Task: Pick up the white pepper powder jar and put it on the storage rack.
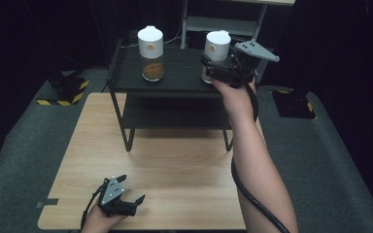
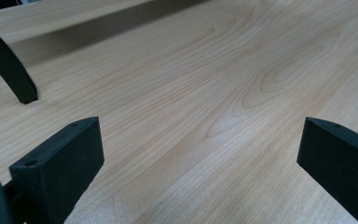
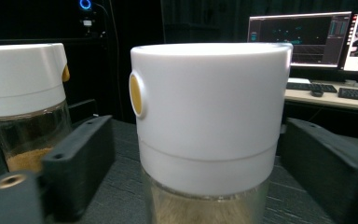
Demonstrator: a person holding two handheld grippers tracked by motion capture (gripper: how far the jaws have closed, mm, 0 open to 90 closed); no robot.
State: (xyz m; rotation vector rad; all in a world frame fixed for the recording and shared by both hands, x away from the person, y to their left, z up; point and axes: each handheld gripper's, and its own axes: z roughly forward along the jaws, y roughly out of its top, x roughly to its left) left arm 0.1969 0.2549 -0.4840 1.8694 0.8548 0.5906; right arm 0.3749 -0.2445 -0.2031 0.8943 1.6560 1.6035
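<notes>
Two glass jars with white caps stand on a black shelf rack [image 1: 184, 82]. The left jar [image 1: 151, 46] [image 3: 23, 84] holds brown powder. My right gripper [image 1: 209, 65] [image 3: 196, 154] is at the right jar [image 1: 217, 46] [image 3: 209, 116], one jaw on each side of it. A narrow gap shows between each pad and the jar, so the gripper is open. My left gripper [image 1: 132, 188] [image 2: 200, 140] rests low over the wooden table [image 1: 175, 165] near its front edge. It is open, with bare wood [image 2: 191, 93] between its jaws.
The rack stands at the back of the table on thin black legs [image 2: 9, 65], with a lower shelf [image 1: 175, 114] beneath. Grey floor surrounds the table. Computer monitors [image 3: 298, 37] and a keyboard sit on a desk beyond the rack.
</notes>
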